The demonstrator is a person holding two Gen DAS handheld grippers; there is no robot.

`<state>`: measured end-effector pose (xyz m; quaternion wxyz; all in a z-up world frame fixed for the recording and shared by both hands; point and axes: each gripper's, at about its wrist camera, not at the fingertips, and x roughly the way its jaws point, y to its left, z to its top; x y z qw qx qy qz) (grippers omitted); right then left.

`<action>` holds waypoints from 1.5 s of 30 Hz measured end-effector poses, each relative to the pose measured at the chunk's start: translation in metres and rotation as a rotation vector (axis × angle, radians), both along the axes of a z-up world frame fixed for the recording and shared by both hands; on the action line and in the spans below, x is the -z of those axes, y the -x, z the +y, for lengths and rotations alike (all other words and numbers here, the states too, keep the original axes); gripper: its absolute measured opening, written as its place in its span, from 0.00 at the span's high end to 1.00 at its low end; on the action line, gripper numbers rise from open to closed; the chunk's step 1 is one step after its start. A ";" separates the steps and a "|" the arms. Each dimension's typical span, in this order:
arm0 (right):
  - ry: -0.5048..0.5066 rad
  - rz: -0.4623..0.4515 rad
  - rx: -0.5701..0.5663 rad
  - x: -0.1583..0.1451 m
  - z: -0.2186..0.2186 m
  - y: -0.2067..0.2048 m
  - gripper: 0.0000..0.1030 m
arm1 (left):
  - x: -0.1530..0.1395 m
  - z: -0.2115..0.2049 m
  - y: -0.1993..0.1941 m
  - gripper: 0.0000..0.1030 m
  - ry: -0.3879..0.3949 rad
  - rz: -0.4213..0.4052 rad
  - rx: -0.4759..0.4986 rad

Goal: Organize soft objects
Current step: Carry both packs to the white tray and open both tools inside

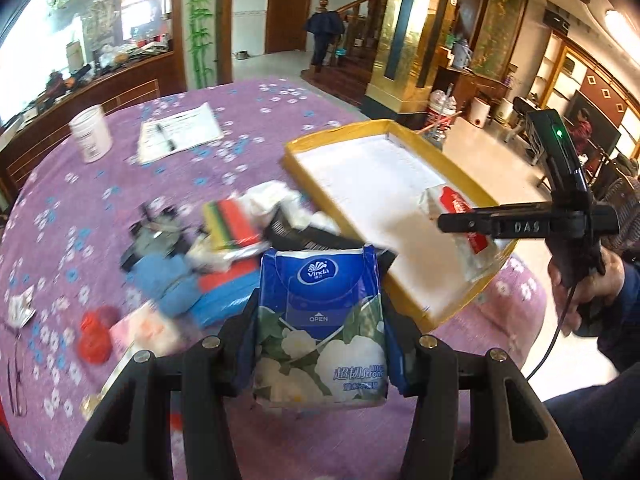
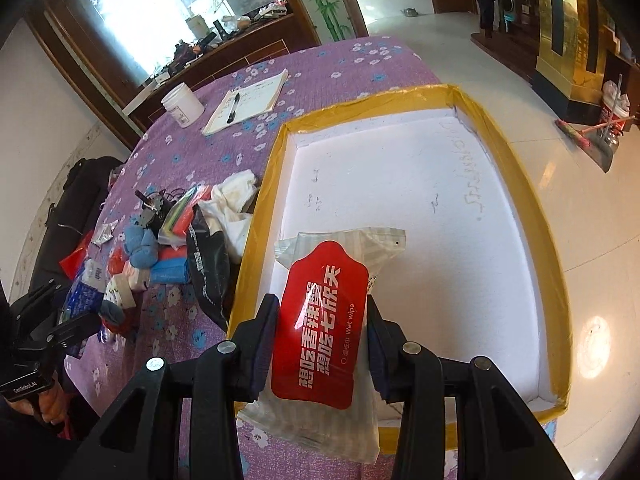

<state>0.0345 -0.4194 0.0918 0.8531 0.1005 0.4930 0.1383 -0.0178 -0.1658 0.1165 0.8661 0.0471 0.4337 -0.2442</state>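
Purple cloth: we see a flowered purple cover on the desk (image 1: 256, 108), clutter on its left half.
Left hand-held gripper (image 1: 320, 320): we see its pads clamped on both sides of a blue tissue pack (image 1: 320, 320), jaws partly closed, pack lifted above the desk.
Tissue pack place: we read it as just left of the tray, above the clutter's near edge.
Right hand-held gripper (image 2: 322, 332): we see it gripping a red wet wipe packet (image 2: 320, 320) by its sides, jaws partly closed.
Wipe packet place: we see it over the tray's near left corner; touching the floor of the tray or not, we cannot tell.
Tray (image 2: 532, 200): we note a yellow taped rim and white inside, sitting on the desk's right part.
Clutter: we log a blue cloth (image 1: 164, 280), a red ball (image 1: 94, 340), a striped sponge pack (image 1: 230, 224), a white rag (image 2: 236, 196), a black bag (image 2: 210, 276).
Far side: we see a white jar (image 1: 91, 134) and a notepad (image 1: 180, 132) with a pen (image 2: 233, 108) lying on it.
Person: we spot a hand (image 1: 588, 288) on the right tool's grip.
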 end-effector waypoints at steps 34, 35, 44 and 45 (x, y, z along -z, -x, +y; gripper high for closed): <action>0.007 0.041 0.063 -0.006 -0.053 -0.136 0.58 | 0.057 -0.161 -0.156 0.50 -0.048 0.118 0.023; 0.011 0.052 0.060 0.000 -0.050 -0.143 0.58 | 0.059 -0.162 -0.157 0.50 -0.053 0.118 0.026; 0.049 0.118 0.030 0.034 -0.039 -0.174 0.58 | 0.080 -0.164 -0.169 0.50 -0.083 0.149 0.015; 0.048 0.121 0.025 0.037 -0.039 -0.177 0.58 | 0.082 -0.164 -0.171 0.50 -0.088 0.151 0.014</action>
